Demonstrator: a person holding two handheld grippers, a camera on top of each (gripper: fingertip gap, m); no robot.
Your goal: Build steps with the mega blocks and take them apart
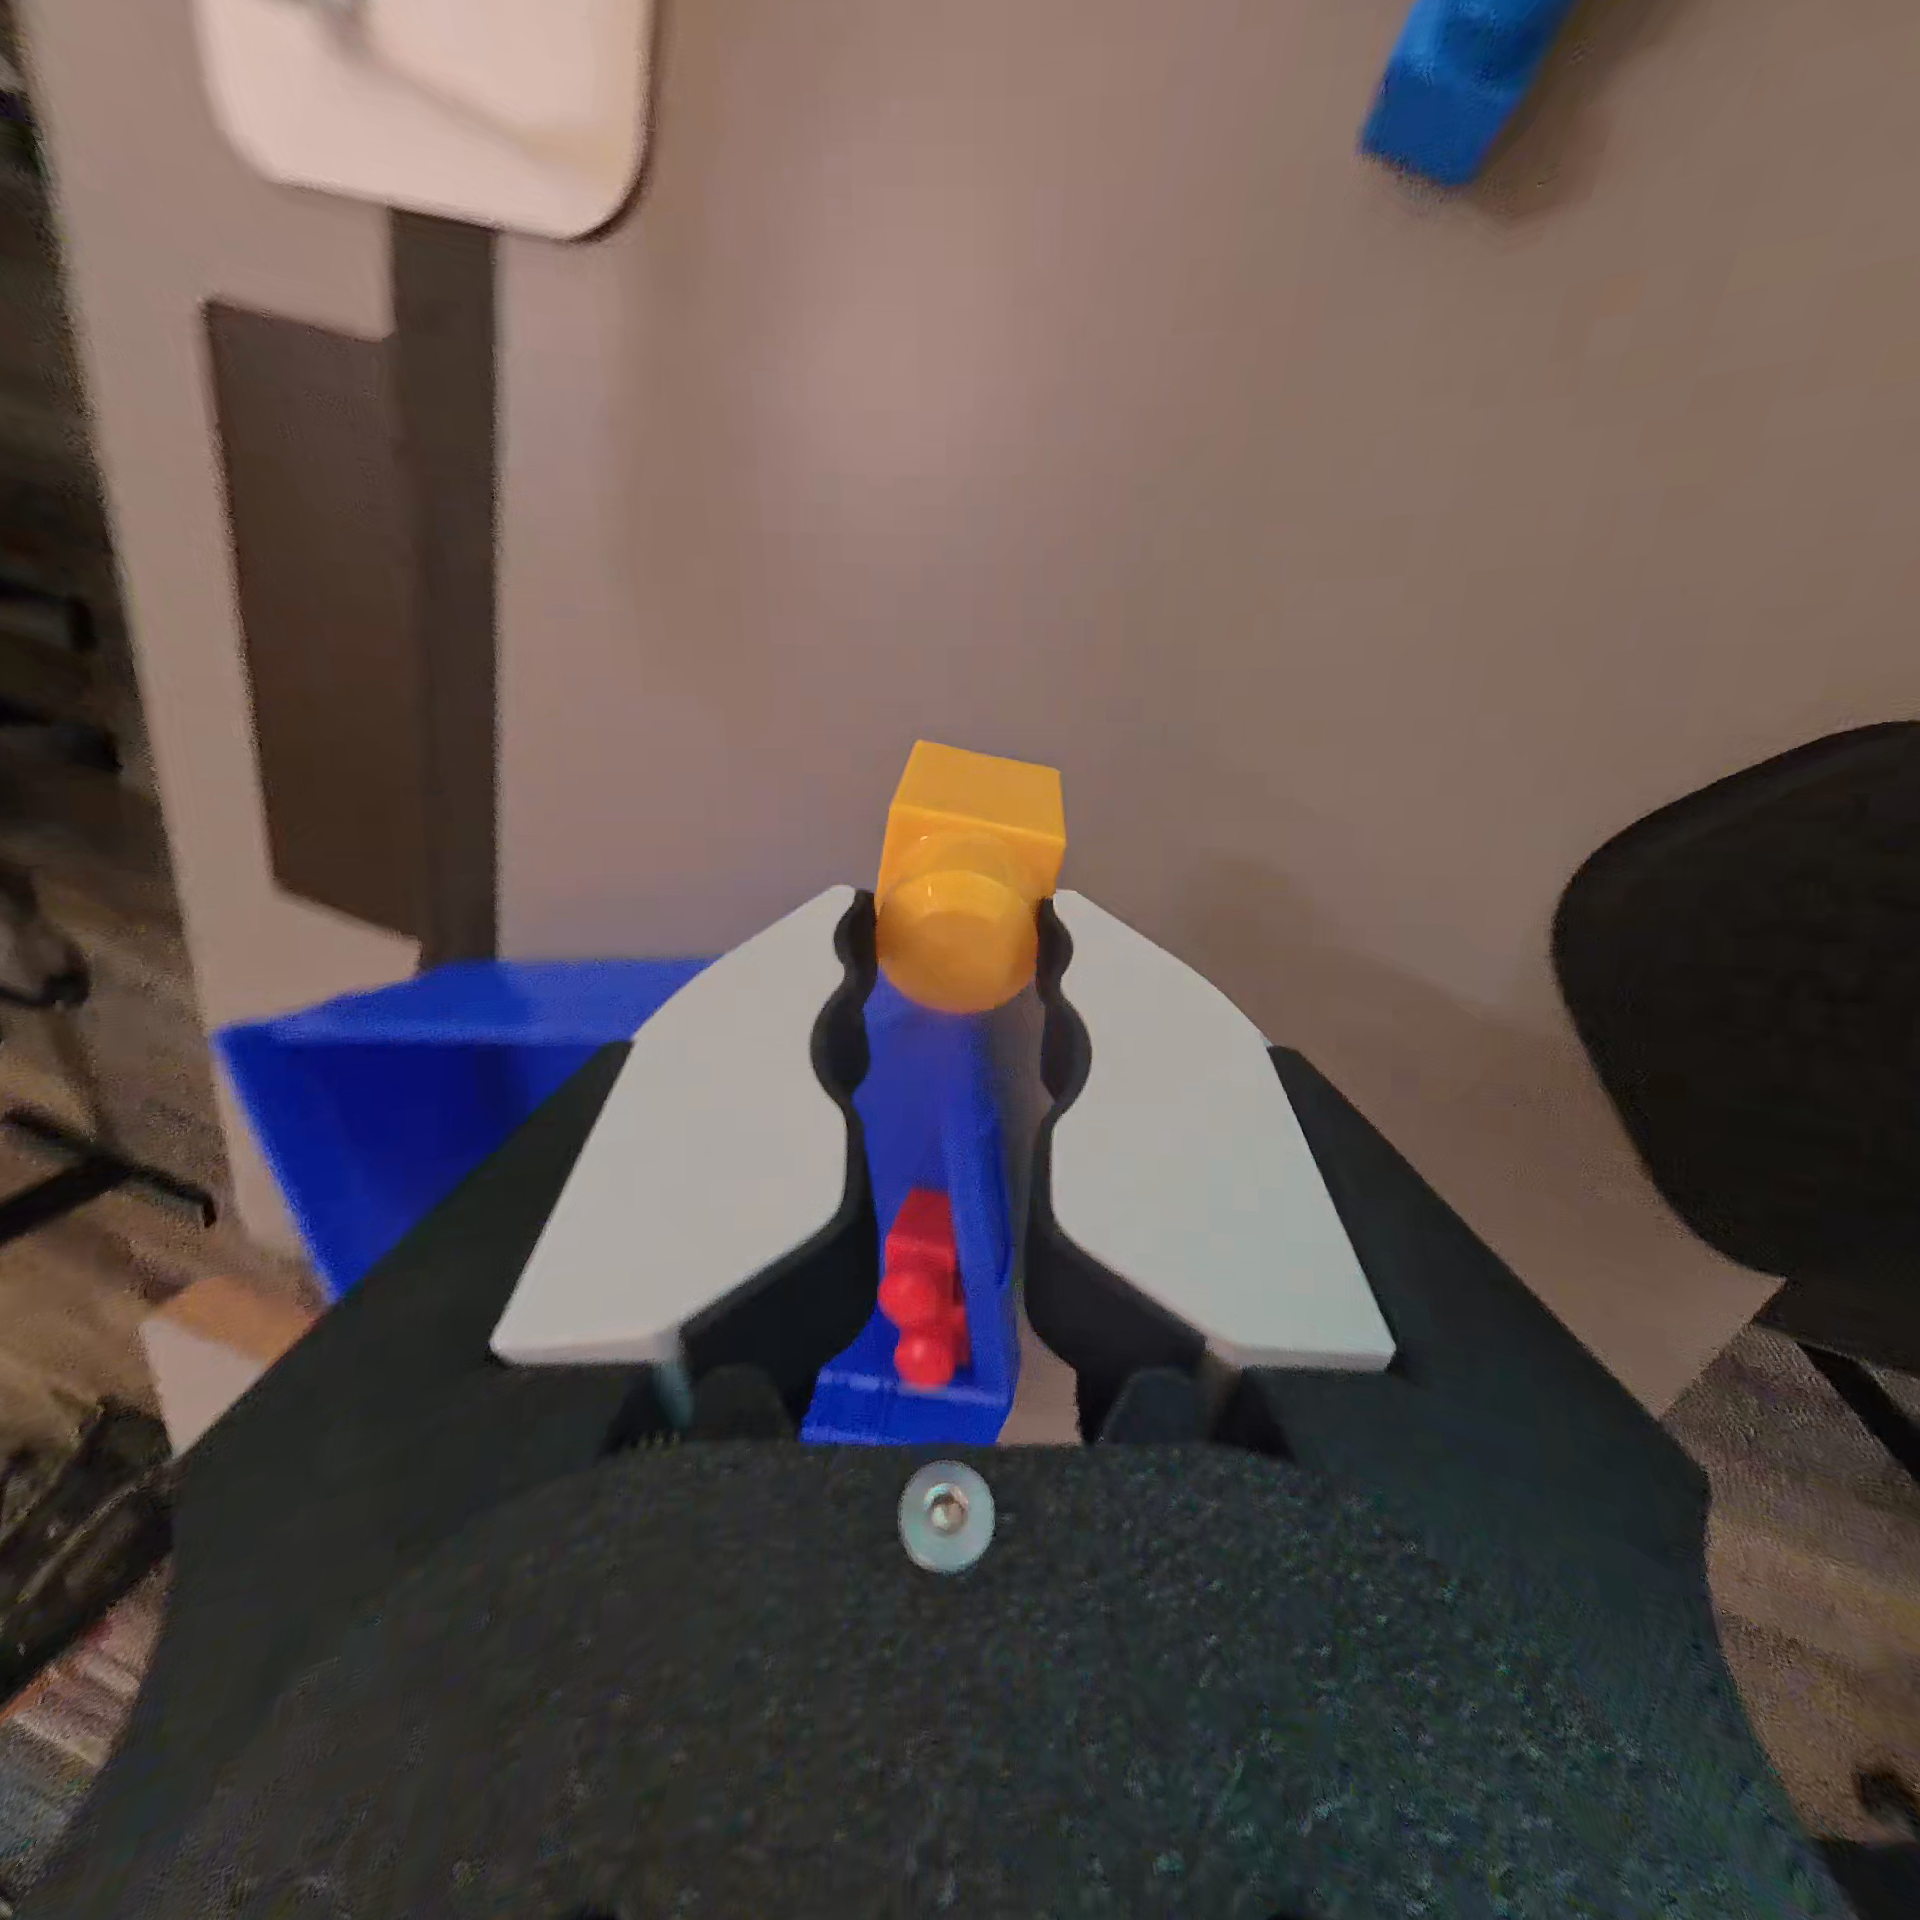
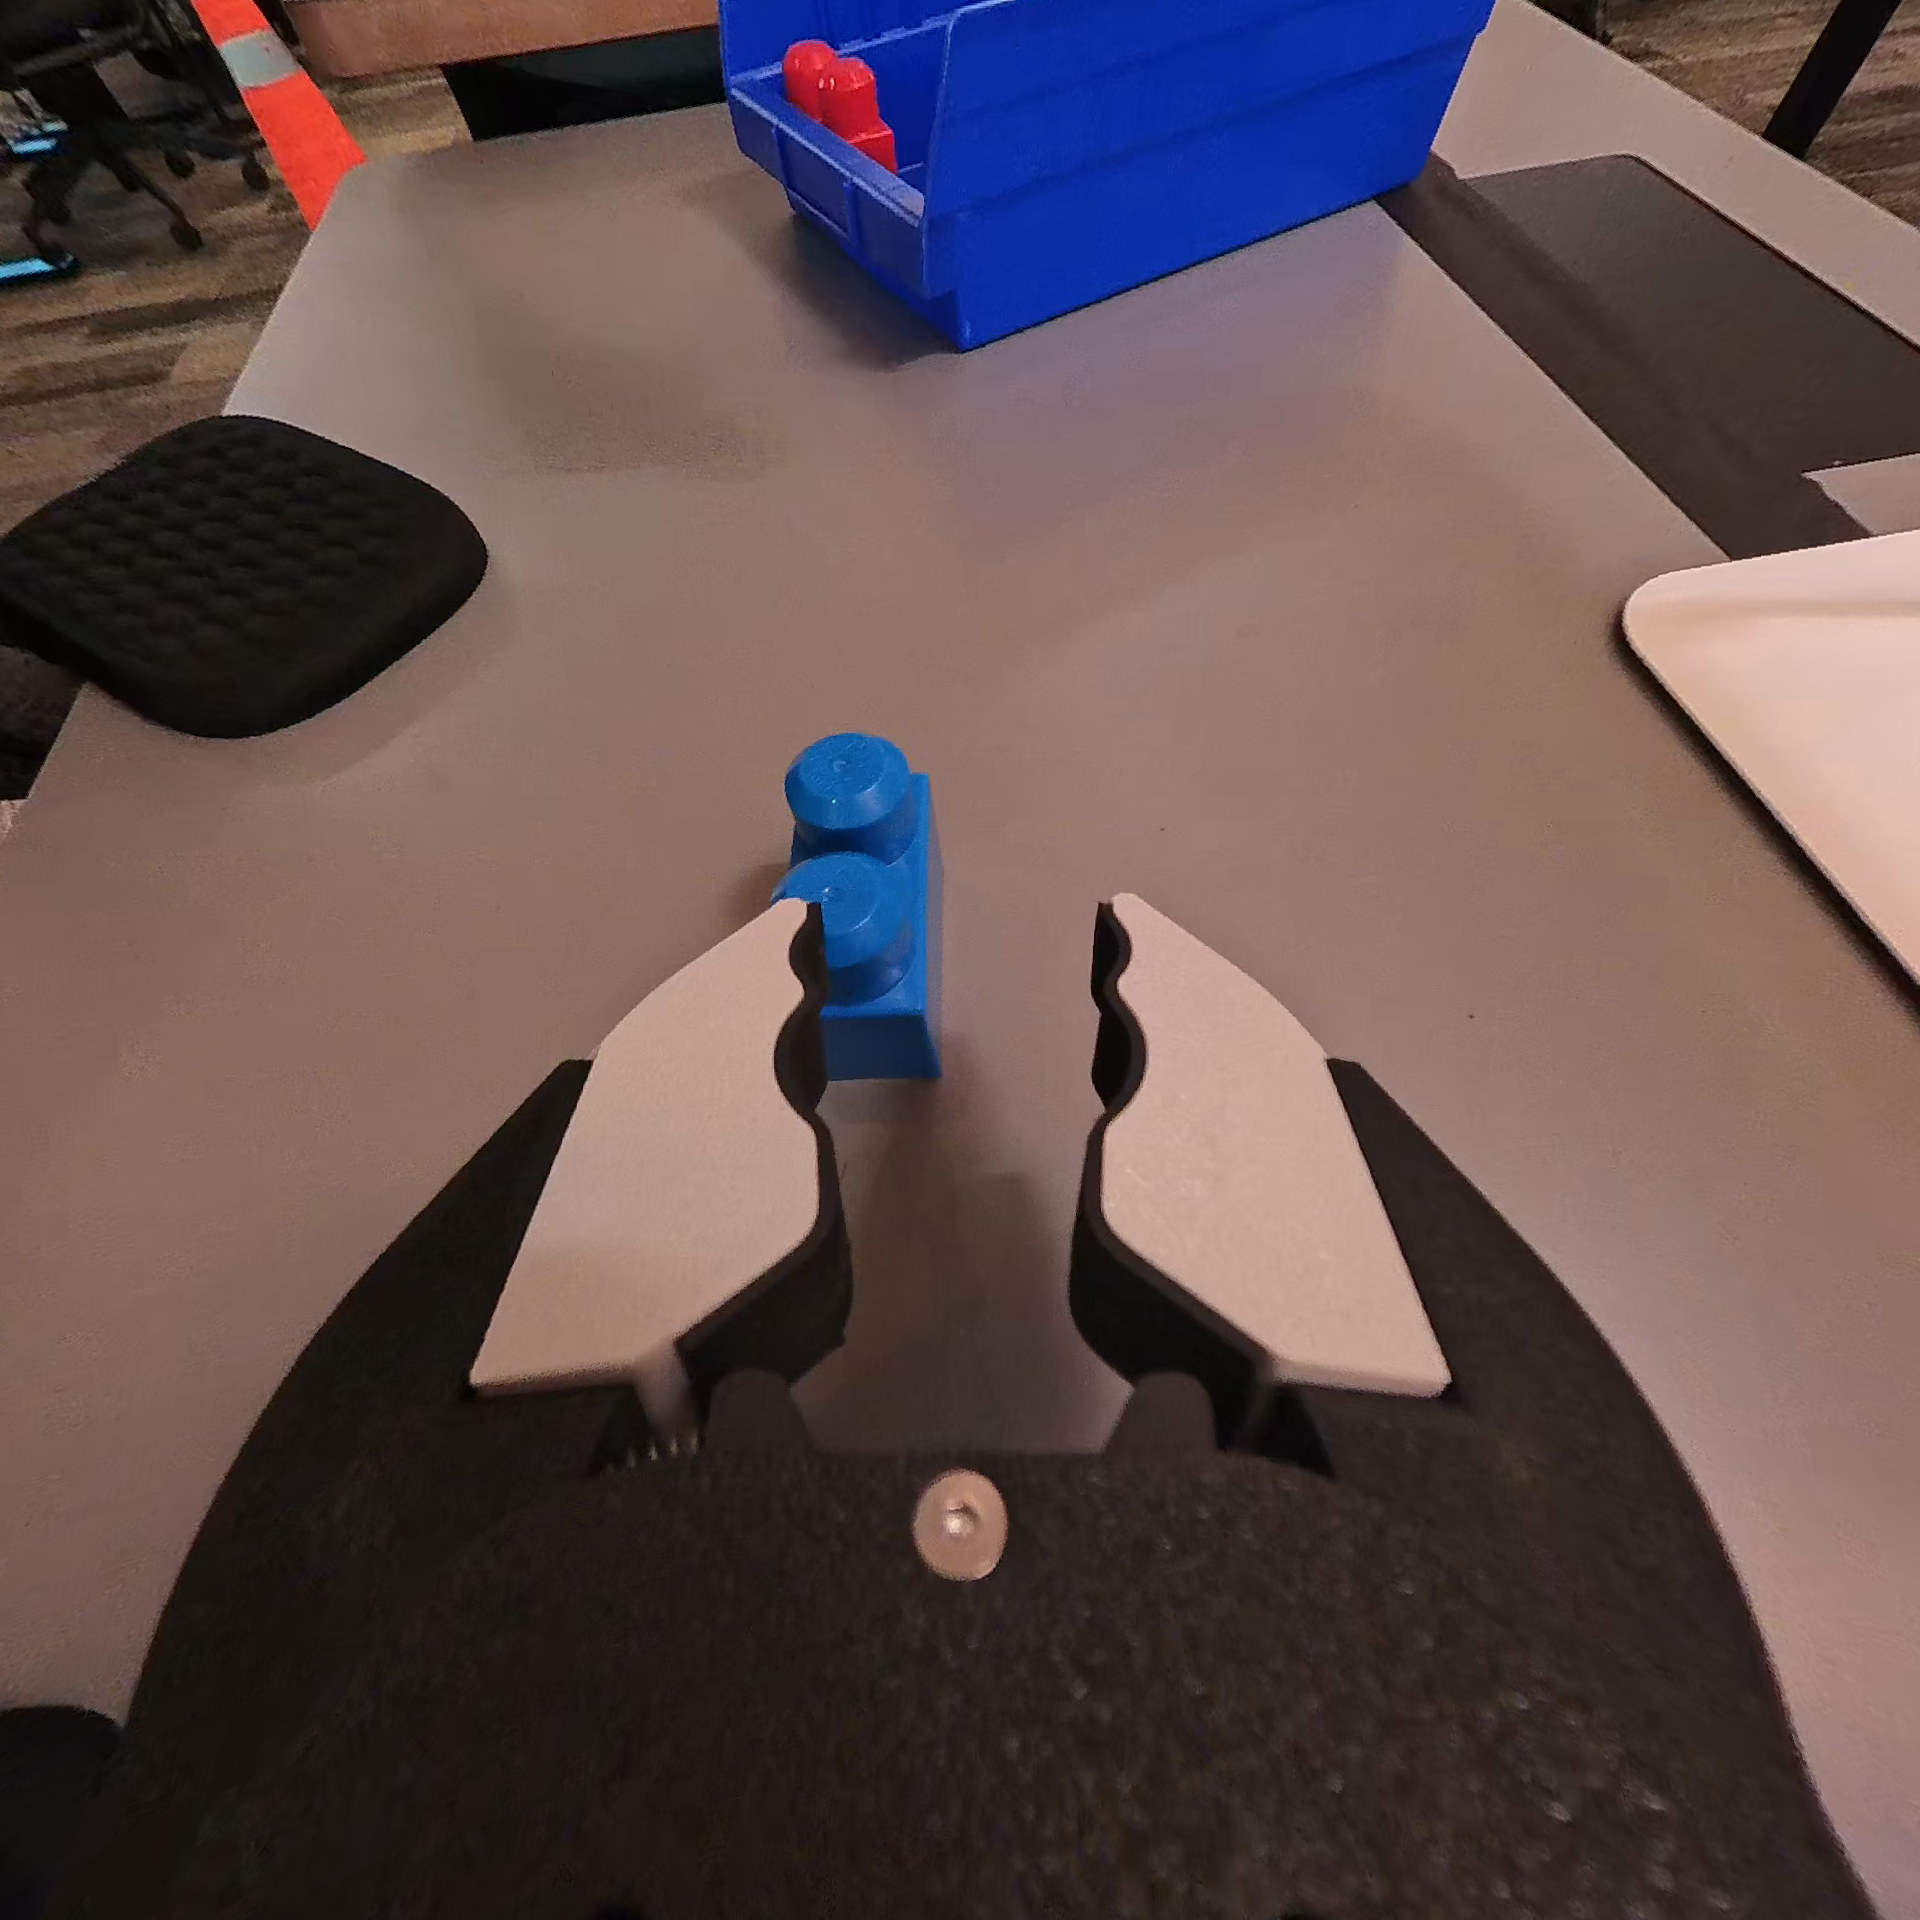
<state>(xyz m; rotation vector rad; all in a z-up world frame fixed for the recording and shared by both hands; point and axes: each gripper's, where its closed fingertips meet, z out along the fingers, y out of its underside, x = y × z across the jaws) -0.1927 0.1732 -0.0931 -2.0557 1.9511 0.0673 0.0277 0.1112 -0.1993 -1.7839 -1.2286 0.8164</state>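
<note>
The left claw [image 1: 948, 940] was closed on the round stud of one yellow block [image 1: 971, 831], gripping it at the fingertips above the desk [image 1: 1247, 520]. Below it stood one blue bin [image 1: 416, 1091] holding one red block [image 1: 920, 1288] with two studs. Another blue object [image 1: 1455, 83] lay farther off on the desk, too blurred to make out.

The right claw [image 2: 951, 925] was spread wide and held nothing. One blue block [image 2: 878, 914] with two studs lay on its side on the desk [image 2: 1247, 675], between the fingers and right against the left finger [image 2: 717, 1091], apart from the right one. The blue bin [image 2: 1143, 156] sat well beyond it at the far end of the desk with the red block [image 2: 842, 94] inside. One black pad [image 2: 229, 571] showed at the left edge, one white tray [image 2: 1818, 707] at the right, and an orange cone [image 2: 281, 104] stood beyond the desk.
</note>
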